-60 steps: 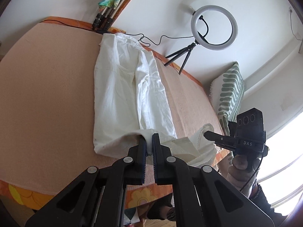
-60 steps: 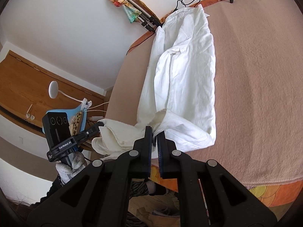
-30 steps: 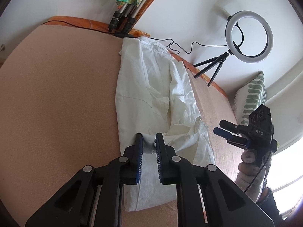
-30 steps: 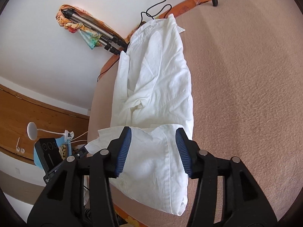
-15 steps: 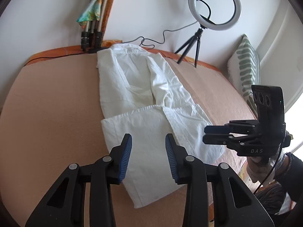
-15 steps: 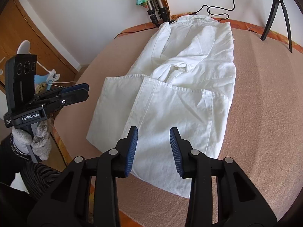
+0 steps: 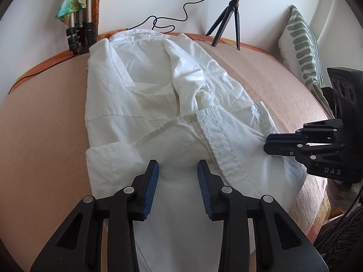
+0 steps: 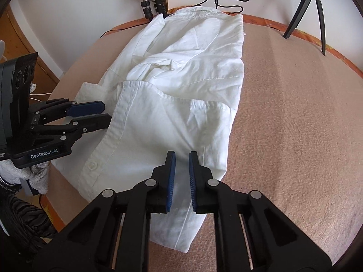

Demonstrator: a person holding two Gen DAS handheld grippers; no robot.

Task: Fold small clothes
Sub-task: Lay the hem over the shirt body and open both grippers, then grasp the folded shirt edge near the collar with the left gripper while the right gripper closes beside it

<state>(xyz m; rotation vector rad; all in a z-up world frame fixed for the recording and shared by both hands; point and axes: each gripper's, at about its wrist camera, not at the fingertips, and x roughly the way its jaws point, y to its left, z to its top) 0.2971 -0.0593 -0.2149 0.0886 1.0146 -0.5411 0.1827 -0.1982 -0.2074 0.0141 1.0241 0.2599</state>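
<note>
A white button shirt (image 7: 158,104) lies on the pink blanket (image 7: 40,117), its lower part folded up over its body; it also shows in the right wrist view (image 8: 172,95). My left gripper (image 7: 178,167) is open and empty, just above the folded hem near the front edge. It shows from the side in the right wrist view (image 8: 99,113) at the shirt's left edge. My right gripper (image 8: 182,161) has its jaws narrowly apart over the folded part's right side, holding nothing. It shows in the left wrist view (image 7: 272,144) at the shirt's right edge.
A ring light on a tripod (image 7: 231,6) stands at the back with its cable (image 7: 172,20). Folded tripod legs with a colourful cloth (image 7: 77,11) lean on the wall. A striped cushion (image 7: 304,45) lies at the right. The bed's front edge (image 8: 59,208) is close.
Both grippers let go of the shirt hem after carrying it up over the body and drew back toward the front edge. The right jaws have narrowed.
</note>
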